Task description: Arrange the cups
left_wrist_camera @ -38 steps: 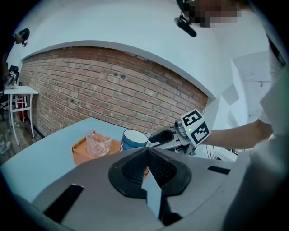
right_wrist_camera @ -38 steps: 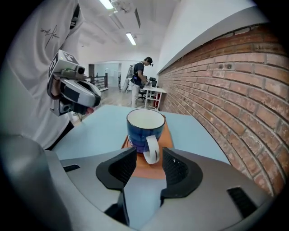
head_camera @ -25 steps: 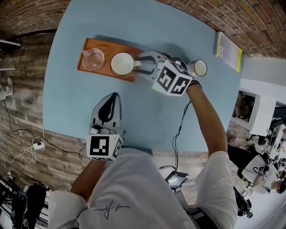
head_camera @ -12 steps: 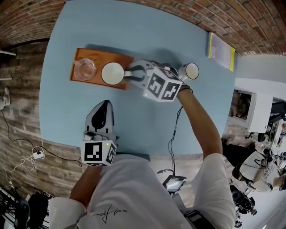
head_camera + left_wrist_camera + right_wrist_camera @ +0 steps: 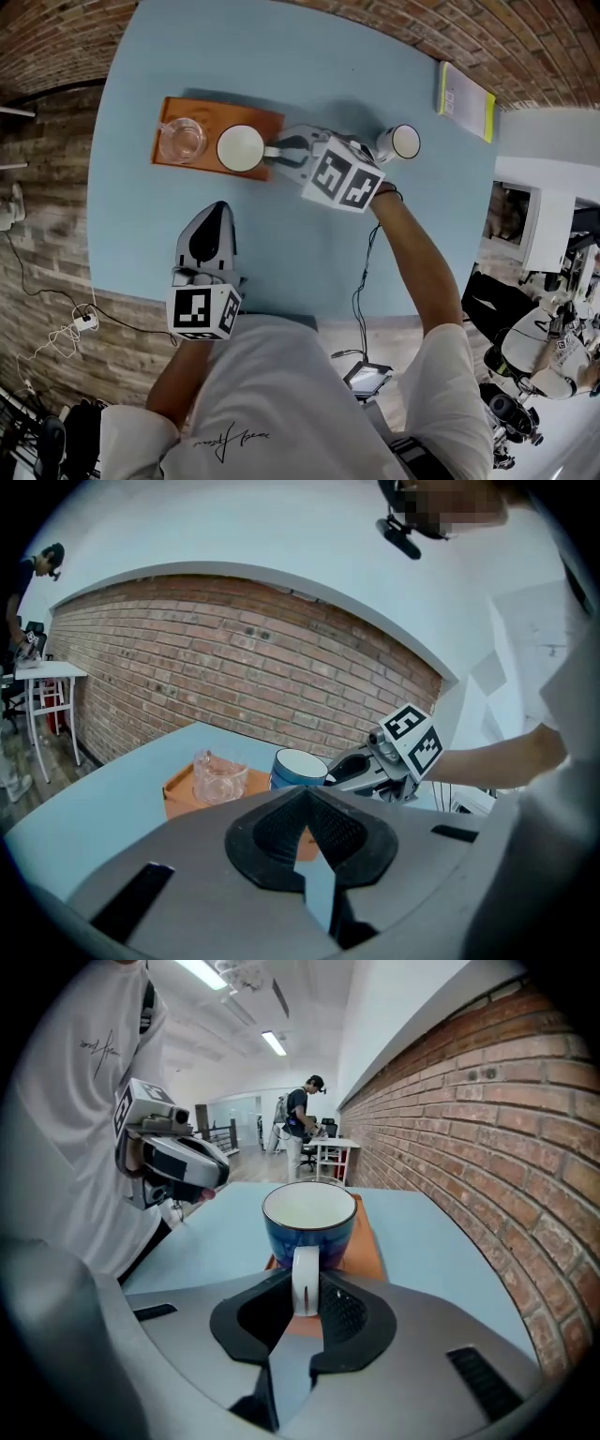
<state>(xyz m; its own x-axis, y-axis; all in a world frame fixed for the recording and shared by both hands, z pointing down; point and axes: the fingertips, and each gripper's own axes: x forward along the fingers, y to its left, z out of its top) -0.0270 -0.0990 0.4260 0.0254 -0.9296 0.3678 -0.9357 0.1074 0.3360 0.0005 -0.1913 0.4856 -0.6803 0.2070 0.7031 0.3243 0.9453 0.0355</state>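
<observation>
Since a second ago the right gripper (image 5: 304,1290) has been holding its place at the tray's right end. Its jaws have just been closing from wide open, and they are now pinching the white handle (image 5: 306,1283) of the blue cup (image 5: 309,1232), one pad on either side. The cup is standing upright on the right half of the orange tray (image 5: 255,116), with its handle pointing right towards the gripper. A clear glass cup (image 5: 181,141) is sitting on the tray's left half, just beside the blue cup and apart from it.

The left gripper (image 5: 305,797) is matching its earlier position. Its jaws are pressing fully together with nothing between them, and it is hovering over the near left part of the desk (image 5: 309,56), well apart from the tray. A second mug (image 5: 401,142), white inside with a dark rim, is standing on the desk just right of the right gripper's marker cube. A yellow-edged booklet (image 5: 466,98) is lying at the far right edge of the desk.
</observation>
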